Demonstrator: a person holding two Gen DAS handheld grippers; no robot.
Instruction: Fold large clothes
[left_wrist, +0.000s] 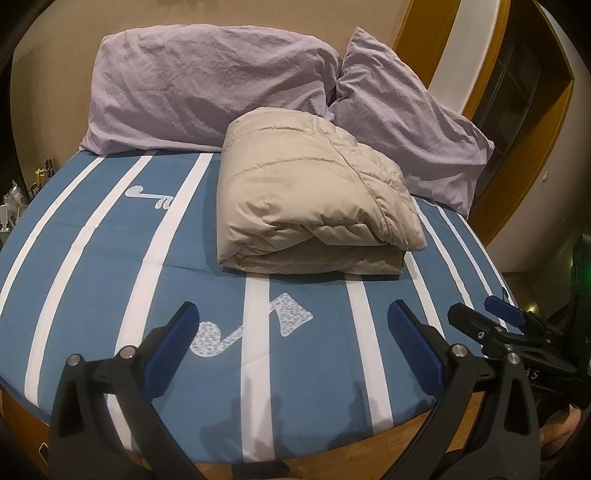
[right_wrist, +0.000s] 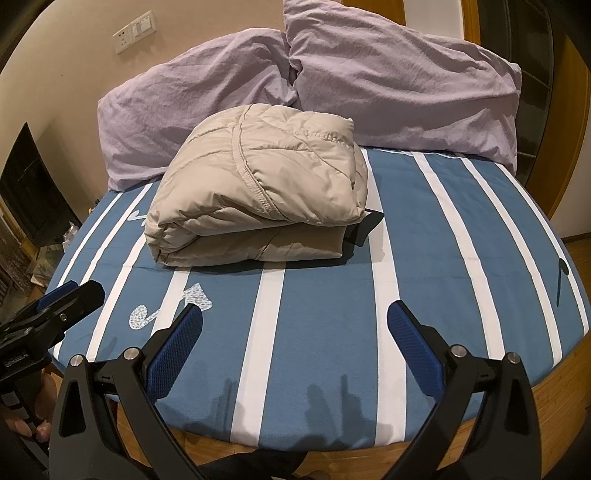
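A beige puffer jacket (left_wrist: 310, 199) lies folded into a thick bundle on the blue and white striped bed sheet (left_wrist: 92, 258), just in front of the pillows; it also shows in the right wrist view (right_wrist: 258, 192). My left gripper (left_wrist: 293, 314) is open and empty, above the foot end of the bed, well short of the jacket. My right gripper (right_wrist: 295, 314) is open and empty too, beside the left one. The right gripper shows at the right of the left wrist view (left_wrist: 484, 308). The left gripper shows at the left edge of the right wrist view (right_wrist: 74, 290).
Two lilac pillows (left_wrist: 207, 88) (left_wrist: 406, 125) lean against the wall at the head of the bed. The wooden bed frame (right_wrist: 554, 391) edges the mattress. A wooden door frame (left_wrist: 532, 147) stands on the right. Clutter sits on the floor at the left (right_wrist: 22, 236).
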